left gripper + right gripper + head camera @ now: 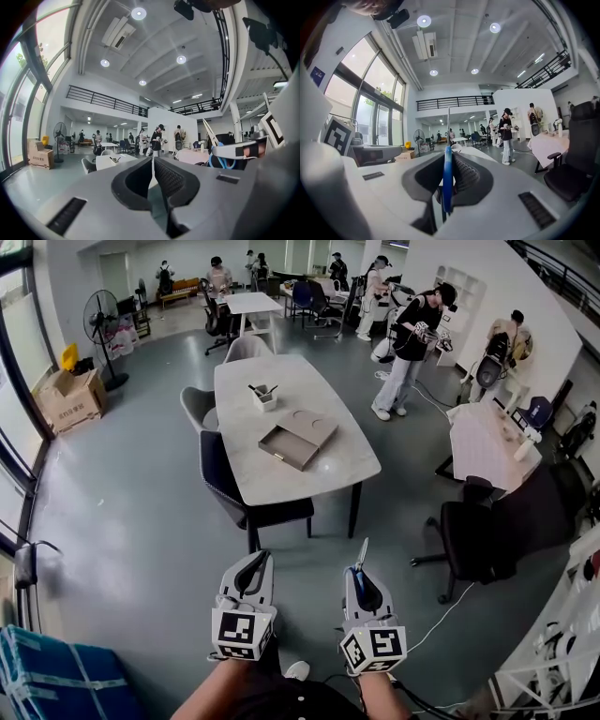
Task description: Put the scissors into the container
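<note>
Nearest the head camera, two grey hand-held grippers are hanging side by side above the grey floor (141, 521), each carrying its cube of black-and-white square markers. The left gripper (255, 561) is holding nothing: its jaws are lying together, ribbed pad against ribbed pad, with no object between them. The right gripper (449, 161) is pinching a pair of blue-handled steel scissors (447, 180). Its jaws are standing only a sliver apart and pressing on the blue plastic handle, while the thin blades are sticking out past the jaw tips, pointing forward and up. The scissors are therefore riding in the right gripper, well apart from the long pale grey desk (328, 470) that is standing ahead across open floor. On that desk a small white square container (265, 399) with a few dark sticks in it is sitting toward the far half, and a flat brown shallow box (298, 439) is lying nearer the middle. I cannot tell for sure which one the task is meaning, though the small container seems the likelier. The scissors are looking light and stiff, with smooth plastic loops and slick metal blades, so a pinch on one narrow handle edge is probably leaving them free to pivot or slide. The handle close to the pivot is seeming the safest place to hold, with the sharp tips going into the container first.
</note>
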A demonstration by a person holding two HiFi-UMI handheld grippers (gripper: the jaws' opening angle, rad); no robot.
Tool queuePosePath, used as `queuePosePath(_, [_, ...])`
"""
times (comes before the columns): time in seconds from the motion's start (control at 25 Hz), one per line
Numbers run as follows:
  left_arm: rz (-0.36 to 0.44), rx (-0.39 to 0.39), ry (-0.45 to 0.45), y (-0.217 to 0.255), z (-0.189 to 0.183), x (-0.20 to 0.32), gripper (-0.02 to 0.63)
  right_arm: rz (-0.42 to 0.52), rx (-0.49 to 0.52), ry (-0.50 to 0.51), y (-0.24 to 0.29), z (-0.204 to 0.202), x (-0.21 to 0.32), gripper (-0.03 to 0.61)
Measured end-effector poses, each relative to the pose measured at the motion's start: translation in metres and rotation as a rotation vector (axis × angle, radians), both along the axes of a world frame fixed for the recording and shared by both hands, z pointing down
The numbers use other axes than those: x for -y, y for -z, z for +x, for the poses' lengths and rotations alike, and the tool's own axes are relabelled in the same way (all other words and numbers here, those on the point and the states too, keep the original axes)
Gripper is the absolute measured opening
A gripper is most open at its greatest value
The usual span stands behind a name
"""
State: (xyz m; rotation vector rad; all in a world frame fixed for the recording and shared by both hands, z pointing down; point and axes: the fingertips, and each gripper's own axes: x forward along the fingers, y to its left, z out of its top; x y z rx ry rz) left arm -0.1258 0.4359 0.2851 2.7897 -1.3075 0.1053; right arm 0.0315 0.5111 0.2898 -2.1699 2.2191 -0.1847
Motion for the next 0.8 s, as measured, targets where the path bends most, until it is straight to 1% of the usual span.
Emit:
queuePosePath(0.32, [-0.021, 0.01, -0.024, -0.01, 0.015, 0.053, 0.026, -0.021, -0.002, -0.003, -0.008, 0.007, 0.055, 0.037])
queuePosePath(0.8, [-0.059, 0.021, -0.04, -0.026, 0.037, 0.152, 0.026, -0.052, 0.005, -0.004, -0.02, 0.023, 0.157, 0.037])
